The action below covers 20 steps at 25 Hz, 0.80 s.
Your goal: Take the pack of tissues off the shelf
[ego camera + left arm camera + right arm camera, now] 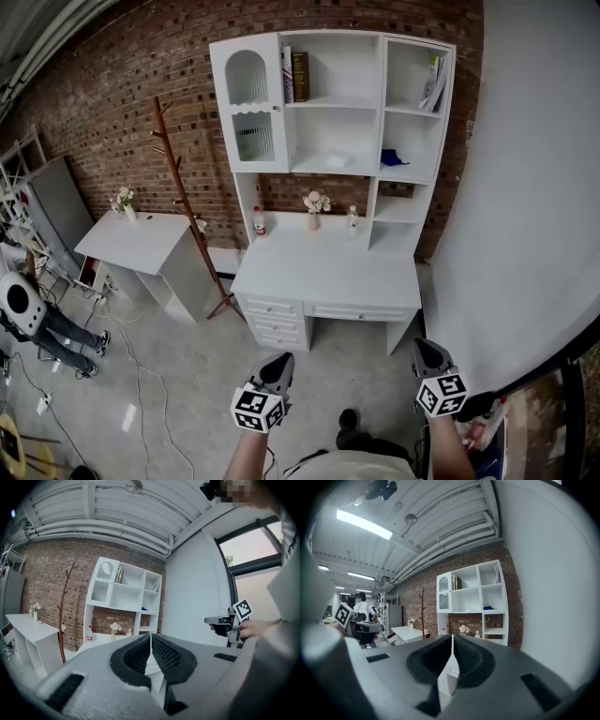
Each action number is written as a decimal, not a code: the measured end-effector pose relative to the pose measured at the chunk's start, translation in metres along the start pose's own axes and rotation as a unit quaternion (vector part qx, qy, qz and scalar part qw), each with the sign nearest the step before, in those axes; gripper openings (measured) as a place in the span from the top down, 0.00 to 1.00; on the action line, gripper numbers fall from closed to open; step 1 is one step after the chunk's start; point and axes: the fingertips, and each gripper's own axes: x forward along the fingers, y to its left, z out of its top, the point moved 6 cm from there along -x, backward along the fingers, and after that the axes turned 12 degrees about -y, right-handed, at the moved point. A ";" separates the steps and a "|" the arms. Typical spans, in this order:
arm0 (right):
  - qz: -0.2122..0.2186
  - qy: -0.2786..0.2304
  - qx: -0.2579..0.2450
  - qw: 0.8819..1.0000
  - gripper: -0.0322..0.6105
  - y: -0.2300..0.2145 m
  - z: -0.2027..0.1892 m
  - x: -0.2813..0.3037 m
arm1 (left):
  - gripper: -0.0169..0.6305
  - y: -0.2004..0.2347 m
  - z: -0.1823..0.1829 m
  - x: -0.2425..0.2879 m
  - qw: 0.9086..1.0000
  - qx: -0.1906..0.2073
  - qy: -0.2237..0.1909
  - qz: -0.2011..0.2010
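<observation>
A white desk with a shelf unit [333, 103] stands against the brick wall, well ahead of me. On its middle shelf lies a pale flat packet [336, 161], and in the right compartment a small blue thing [394, 157]; which of the two is the pack of tissues I cannot tell. The blue thing [488, 607] also shows in the right gripper view. Both grippers hang low and far short of the desk. My left gripper [278, 361] is shut and empty, its jaws touching [150, 637]. My right gripper [424, 345] is shut and empty too [453, 637].
On the desk top [323, 267] stand a red-capped bottle [259, 222], a flower vase [316, 204] and a small bottle [352, 220]. Books [295, 75] sit on the upper shelf. A wooden coat rack [178, 178] and a white side table [141, 239] are to the left, where a person [28, 314] stands. A white wall [525, 187] runs along the right.
</observation>
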 end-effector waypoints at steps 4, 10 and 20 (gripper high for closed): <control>0.006 0.002 0.003 1.000 0.90 -0.007 0.000 0.021 | 0.93 0.007 -0.003 0.014 1.000 -0.004 0.001 0.004; 0.018 -0.001 0.009 1.000 0.90 -0.024 -0.008 0.061 | 0.93 0.023 -0.005 0.047 1.000 -0.007 -0.001 0.017; 0.042 0.004 0.019 0.999 0.90 -0.060 -0.015 0.140 | 0.93 0.053 -0.006 0.118 0.999 -0.008 0.002 0.036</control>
